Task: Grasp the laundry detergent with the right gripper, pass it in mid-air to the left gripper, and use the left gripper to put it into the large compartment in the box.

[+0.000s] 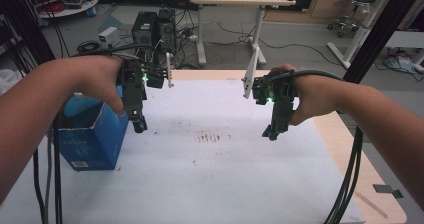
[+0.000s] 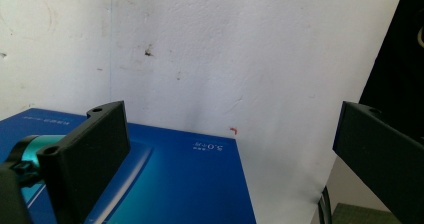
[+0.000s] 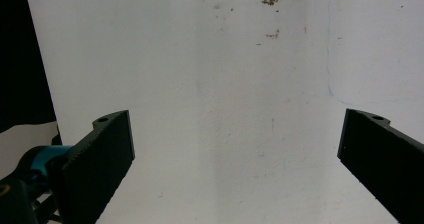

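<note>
As both hands hover over the white sheet, the stock reads as follows.

Left gripper (image 1: 139, 126): held above the sheet, just beside the box's right upper edge; jaws spread wide, released, nothing between them.
Right gripper (image 1: 270, 132): held above the sheet's right half, tips pointing down; jaws spread wide, released, nothing between them.
Box (image 1: 95, 139): blue, standing at the sheet's left edge, top open; in the left gripper view its blue face (image 2: 190, 184) lies under the left jaw, its corner reaching towards the gap's middle.
Sheet (image 1: 215, 174): white, covers most of the table; faint dark smudges near the centre; bare between the two grippers and towards the near edge.
Table (image 1: 345, 149): wooden strip shows along the sheet's right side and far edge.
Open room: wide bare stretch between the grippers; right gripper well apart from the box; sheet's right edge near the right hand (image 1: 312, 94).
Cables (image 1: 350, 184): trail off the right front corner and down the left side.
</note>
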Demonstrator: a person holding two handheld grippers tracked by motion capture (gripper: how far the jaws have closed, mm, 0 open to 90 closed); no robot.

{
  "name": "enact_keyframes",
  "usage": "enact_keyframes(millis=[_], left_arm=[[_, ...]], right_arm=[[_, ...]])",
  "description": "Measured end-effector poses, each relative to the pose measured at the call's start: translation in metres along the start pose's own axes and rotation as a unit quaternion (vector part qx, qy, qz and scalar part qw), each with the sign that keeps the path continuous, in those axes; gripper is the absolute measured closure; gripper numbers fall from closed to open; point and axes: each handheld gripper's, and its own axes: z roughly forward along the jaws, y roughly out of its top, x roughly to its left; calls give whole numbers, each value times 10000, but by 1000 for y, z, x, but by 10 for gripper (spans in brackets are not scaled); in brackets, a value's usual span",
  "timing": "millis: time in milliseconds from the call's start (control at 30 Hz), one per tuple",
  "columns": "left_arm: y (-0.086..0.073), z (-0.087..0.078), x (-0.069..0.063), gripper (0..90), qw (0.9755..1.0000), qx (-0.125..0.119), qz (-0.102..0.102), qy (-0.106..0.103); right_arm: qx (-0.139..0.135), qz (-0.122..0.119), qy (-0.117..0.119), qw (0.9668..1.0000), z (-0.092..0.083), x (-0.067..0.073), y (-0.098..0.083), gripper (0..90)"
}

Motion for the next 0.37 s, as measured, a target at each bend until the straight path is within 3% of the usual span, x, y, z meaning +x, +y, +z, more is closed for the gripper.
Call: enact_keyframes(millis=[367], left_arm=[[3,1,-3,16,10000,41,38,37]], right_arm=[[-75,10,-20,10000,0,2,0,9]])
